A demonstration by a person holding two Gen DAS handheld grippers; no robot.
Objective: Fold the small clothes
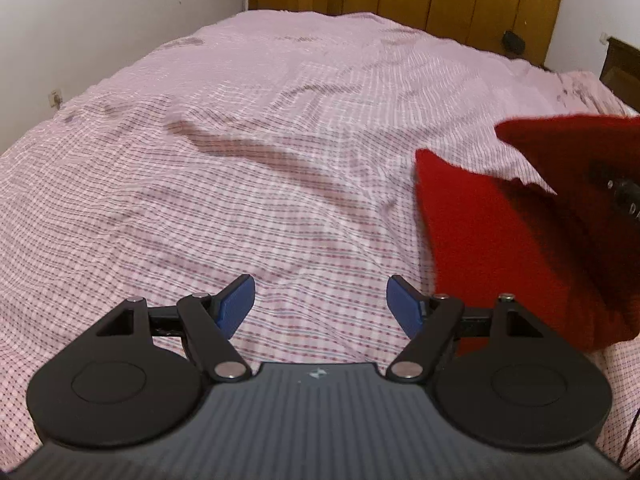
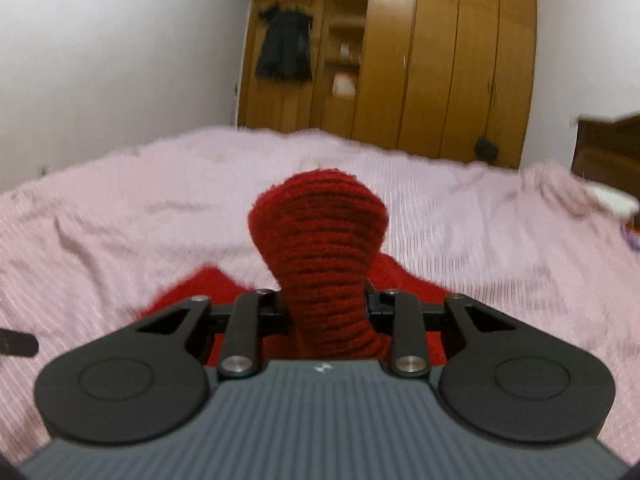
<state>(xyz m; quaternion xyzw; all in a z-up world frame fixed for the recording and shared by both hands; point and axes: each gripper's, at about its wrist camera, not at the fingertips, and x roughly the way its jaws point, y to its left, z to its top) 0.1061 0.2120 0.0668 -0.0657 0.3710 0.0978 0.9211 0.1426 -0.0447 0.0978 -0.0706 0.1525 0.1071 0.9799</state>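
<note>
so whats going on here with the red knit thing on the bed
A person is working with a handheld gripper in each hand over a bed with a pink checked cover. The right gripper is clamped on a red knit garment, lifting part of it. The left gripper is open and empty beside it.

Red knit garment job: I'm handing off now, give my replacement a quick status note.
Left gripper: open, nothing between its jaws, above the pink checked bedspread.
Right gripper: clamped on a bunched part of the red knit garment, which is lifted; the rest trails toward the bed.
Done: garment picked up. No fold visible yet.
Left: probably spread it flat on the bedspread, take a second edge with the left gripper, then fold.
</note>
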